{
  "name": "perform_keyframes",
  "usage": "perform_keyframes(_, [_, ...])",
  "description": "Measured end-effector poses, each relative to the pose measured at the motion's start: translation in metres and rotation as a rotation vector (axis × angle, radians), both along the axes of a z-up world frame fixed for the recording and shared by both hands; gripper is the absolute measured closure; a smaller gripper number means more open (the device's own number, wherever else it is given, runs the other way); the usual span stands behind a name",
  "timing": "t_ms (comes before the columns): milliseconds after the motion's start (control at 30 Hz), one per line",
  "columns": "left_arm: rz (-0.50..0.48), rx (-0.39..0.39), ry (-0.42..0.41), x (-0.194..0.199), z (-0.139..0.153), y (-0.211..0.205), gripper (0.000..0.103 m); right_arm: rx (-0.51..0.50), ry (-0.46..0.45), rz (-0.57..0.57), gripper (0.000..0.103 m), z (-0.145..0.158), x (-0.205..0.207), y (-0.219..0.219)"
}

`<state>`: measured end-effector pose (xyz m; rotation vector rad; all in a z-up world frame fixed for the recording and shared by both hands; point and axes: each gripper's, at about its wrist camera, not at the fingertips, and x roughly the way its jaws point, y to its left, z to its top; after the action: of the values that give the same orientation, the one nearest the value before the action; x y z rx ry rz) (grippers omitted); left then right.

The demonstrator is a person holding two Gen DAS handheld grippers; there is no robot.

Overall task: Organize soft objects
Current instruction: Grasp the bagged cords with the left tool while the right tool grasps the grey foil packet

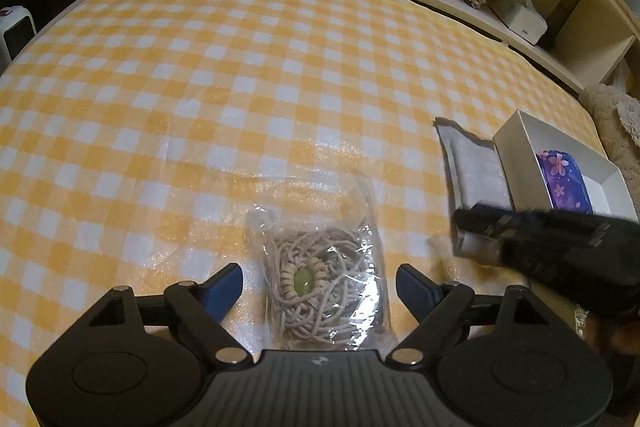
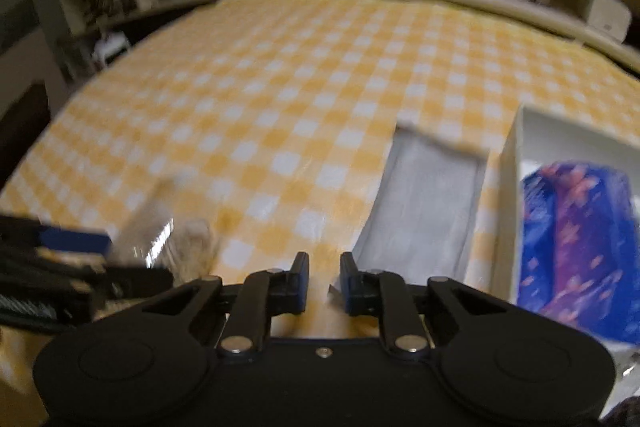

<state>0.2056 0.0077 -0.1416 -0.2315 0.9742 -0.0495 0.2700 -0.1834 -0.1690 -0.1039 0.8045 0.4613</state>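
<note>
Left gripper [image 1: 319, 285] wide open at bottom centre, blue pads either side of a clear bag of cord [image 1: 326, 287] lying on the yellow checked cloth [image 1: 200, 75] — not gripping it. Right gripper [image 2: 324, 283] narrowly parted, apparently empty, though blurred. Grey pouch [image 2: 424, 203] flat at centre right, just beside the white box [image 2: 508, 195] — purple floral bundle [image 2: 576, 247] inside.
</note>
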Motion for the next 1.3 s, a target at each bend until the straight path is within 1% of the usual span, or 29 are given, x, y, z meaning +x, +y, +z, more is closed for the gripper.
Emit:
perform_keyframes(133, [0.002,-0.009,0.009,0.003,-0.003,-0.001,0.019,-0.005,-0.046,-0.067,0.084,0.013,0.006,-0.008])
perform_keyframes(200, [0.014,-0.005,0.017,0.006,-0.007,-0.001,0.019,-0.026,-0.062,-0.098,0.084,0.011,0.013,-0.01])
perform_keyframes(233, [0.016,-0.003,0.02,0.007,-0.008,-0.001,0.019,-0.053,-0.069,-0.113,0.083,0.008,0.016,-0.01])
perform_keyframes(267, [0.017,-0.005,0.023,0.007,-0.01,-0.001,0.019,-0.074,-0.072,-0.12,0.081,0.004,0.019,-0.01])
perform_keyframes(333, [0.016,-0.019,0.033,0.009,-0.013,-0.002,0.019,-0.099,-0.07,-0.107,0.081,-0.005,0.025,-0.007])
perform_keyframes(400, [0.013,-0.012,0.042,0.01,-0.015,-0.004,0.02,-0.126,-0.088,-0.081,0.079,-0.008,0.023,-0.003])
perform_keyframes(433, [0.008,-0.003,0.042,0.01,-0.015,-0.005,0.02,-0.131,-0.075,-0.065,0.077,-0.008,0.021,-0.002])
perform_keyframes(533, [0.001,0.008,0.045,0.011,-0.015,-0.007,0.021,-0.12,-0.03,-0.036,0.077,-0.01,0.013,-0.001])
perform_keyframes(600, [0.002,0.003,0.045,0.011,-0.015,-0.005,0.025,-0.094,0.008,-0.009,0.077,-0.013,0.007,-0.002])
perform_keyframes(633, [0.001,0.002,0.045,0.011,-0.015,-0.005,0.029,-0.07,0.056,0.002,0.077,-0.016,0.005,-0.003])
perform_keyframes(667, [0.0,0.0,0.044,0.011,-0.014,-0.005,0.034,-0.063,0.077,0.011,0.078,-0.019,0.001,-0.002])
perform_keyframes(767, [-0.009,-0.024,0.043,0.01,-0.014,-0.002,0.038,-0.097,0.072,0.046,0.078,-0.02,-0.014,0.001])
perform_keyframes(867, [-0.012,-0.032,0.041,0.009,-0.013,0.0,0.039,-0.07,0.105,0.046,0.078,-0.016,-0.022,-0.005])
perform_keyframes(900, [-0.011,-0.034,0.04,0.008,-0.013,0.0,0.039,-0.05,0.117,0.048,0.076,-0.013,-0.024,-0.009])
perform_keyframes(933, [-0.008,-0.037,0.04,0.008,-0.013,0.001,0.039,-0.033,0.116,0.055,0.067,-0.009,-0.027,-0.012])
perform_keyframes(967, [-0.005,-0.039,0.041,0.008,-0.013,0.001,0.039,-0.023,0.108,0.07,0.061,-0.004,-0.03,-0.014])
perform_keyframes(1000, [-0.002,-0.04,0.042,0.008,-0.013,0.001,0.039,-0.029,0.084,0.089,0.05,0.001,-0.035,-0.015])
perform_keyframes(1033, [-0.002,-0.039,0.042,0.008,-0.013,0.0,0.039,-0.051,0.043,0.112,0.044,0.007,-0.04,-0.015])
perform_keyframes(1133, [-0.004,-0.037,0.041,0.007,-0.013,0.0,0.039,-0.121,-0.023,0.182,0.039,0.015,-0.046,-0.011])
perform_keyframes(1200, [-0.003,-0.04,0.042,0.007,-0.013,0.0,0.04,-0.17,-0.037,0.232,0.039,0.015,-0.048,-0.009])
perform_keyframes(1300, [-0.002,-0.043,0.045,0.008,-0.013,0.0,0.041,-0.25,-0.049,0.305,0.034,0.013,-0.054,-0.008])
